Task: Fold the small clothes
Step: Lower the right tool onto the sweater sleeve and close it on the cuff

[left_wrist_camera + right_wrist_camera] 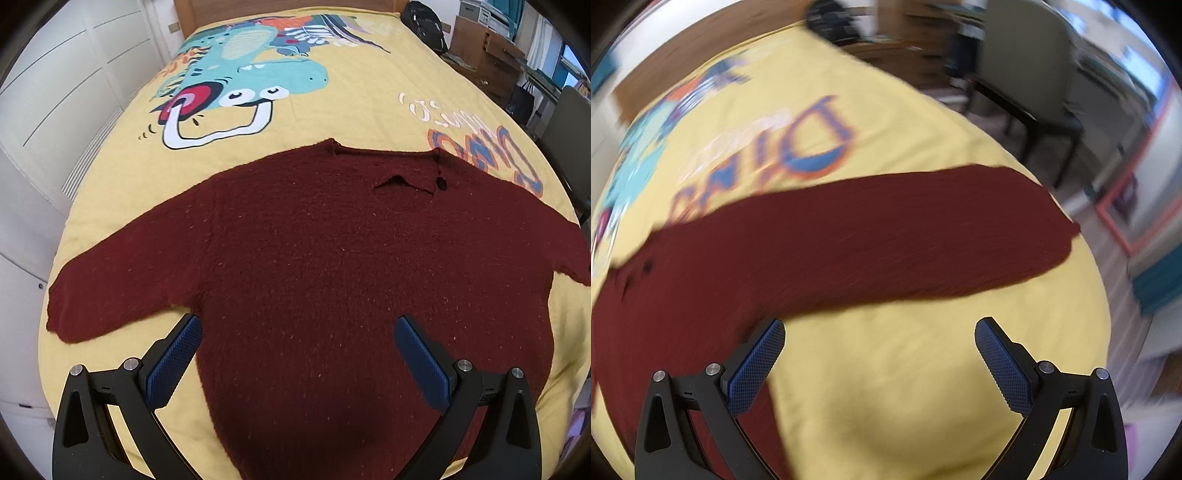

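One dark-red sweater (314, 258) is laid flat, front up, on the bed (332, 122), neckline toward the headboard, both sleeves spread out to the sides. No fold is seen yet, so the task is judged to be at its start.

Left tool (297, 341): jaws spread wide, nothing held, hovering over the lower body of the sweater. Right tool (879, 341): also wide open and empty, above bare yellow bedspread (886, 387) just below the right sleeve (886, 236); this view is blurred, so detail is limited.

Step in hand, prob. the 1st sleeve fold. Best done if the cuff (1060, 236) is pinched through both layers, lifted only slightly, and carried across the chest w/o dragging the body; the shoulder seam should be kept as the hinge. Knit is thick & fuzzy, so a deep bite is advised.

Count: 1 sweater, 2 sleeves, 1 dark button (440, 182) near the neck, 2 tools.
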`<state>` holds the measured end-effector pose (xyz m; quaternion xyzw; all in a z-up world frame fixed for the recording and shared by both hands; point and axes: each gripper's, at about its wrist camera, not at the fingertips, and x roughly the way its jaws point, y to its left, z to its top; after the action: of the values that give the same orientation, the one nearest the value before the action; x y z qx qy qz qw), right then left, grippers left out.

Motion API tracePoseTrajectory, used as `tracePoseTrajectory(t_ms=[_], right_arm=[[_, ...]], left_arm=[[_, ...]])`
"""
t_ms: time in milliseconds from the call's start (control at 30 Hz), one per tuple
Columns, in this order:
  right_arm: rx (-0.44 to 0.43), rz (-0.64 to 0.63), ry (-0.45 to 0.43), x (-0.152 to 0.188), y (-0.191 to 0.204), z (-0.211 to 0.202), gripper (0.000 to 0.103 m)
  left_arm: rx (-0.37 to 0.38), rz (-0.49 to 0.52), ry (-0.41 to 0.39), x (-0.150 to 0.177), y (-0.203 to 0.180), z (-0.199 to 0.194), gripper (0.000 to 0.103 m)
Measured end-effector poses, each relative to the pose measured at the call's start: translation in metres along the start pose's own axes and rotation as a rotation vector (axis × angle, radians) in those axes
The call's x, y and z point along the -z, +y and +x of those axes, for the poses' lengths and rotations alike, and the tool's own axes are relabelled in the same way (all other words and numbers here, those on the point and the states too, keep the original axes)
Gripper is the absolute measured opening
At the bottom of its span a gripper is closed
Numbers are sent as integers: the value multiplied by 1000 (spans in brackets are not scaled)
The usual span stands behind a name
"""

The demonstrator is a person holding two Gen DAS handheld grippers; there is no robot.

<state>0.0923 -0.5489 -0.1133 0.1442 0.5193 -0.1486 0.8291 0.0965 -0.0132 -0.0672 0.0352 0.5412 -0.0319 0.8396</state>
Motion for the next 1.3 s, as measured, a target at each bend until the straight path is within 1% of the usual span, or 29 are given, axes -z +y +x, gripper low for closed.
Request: tracePoseTrajectory(t_ms=[67, 133, 233, 333, 400, 433, 500, 567, 600, 633, 667, 700, 767, 867, 967, 1100, 1167, 1300], right_arm=[[0, 87, 18, -14, -29, 20, 102], [34, 160, 55, -27, -59, 43, 102], [76, 261, 81, -38, -96, 69, 102], [71, 402, 106, -42, -133, 90, 102], [70, 451, 97, -45, -149, 96, 102], [75, 456, 92, -47, -151, 98, 101], [80, 461, 96, -52, -158, 105, 93], [74, 469, 120, -56, -162, 112, 71], [63, 472, 127, -59, -163, 113, 65], [48, 466, 126, -63, -162, 113, 42], [27, 452, 115, -68, -161, 110, 14], [0, 449, 111, -71, -159, 107, 15], [-1, 415, 97, -75, -152, 98, 14], [-35, 332, 42, -82, -135, 74, 13], [-80, 252, -23, -86, -110, 41, 13], [-171, 141, -83, -88, -50, -7, 13], [-216, 70, -109, -90, -17, -30, 13], [-301, -7, -146, -94, 43, -57, 13]], left_arm=[[6, 0, 5, -1, -1, 6, 102], [17, 8, 7, -1, -2, 13, 102], [18, 13, 24, 0, -2, 26, 102], [6, 10, 53, 6, 2, 38, 102], [6, 2, 73, 11, 7, 45, 102], [1, -2, 80, 13, 10, 47, 102], [-17, -13, 91, 17, 16, 52, 102], [-25, -26, 103, 20, 22, 55, 102], [-26, -29, 108, 22, 23, 56, 102], [-29, -29, 112, 24, 25, 57, 102], [-34, -28, 116, 25, 26, 58, 102], [-38, -27, 123, 26, 28, 60, 102], [-30, -30, 126, 28, 28, 60, 102], [-8, -30, 120, 29, 28, 58, 102], [-6, -31, 111, 28, 27, 56, 102], [13, -29, 104, 27, 30, 54, 102], [7, -25, 100, 27, 31, 54, 102], [13, -38, 98, 24, 36, 54, 102]])
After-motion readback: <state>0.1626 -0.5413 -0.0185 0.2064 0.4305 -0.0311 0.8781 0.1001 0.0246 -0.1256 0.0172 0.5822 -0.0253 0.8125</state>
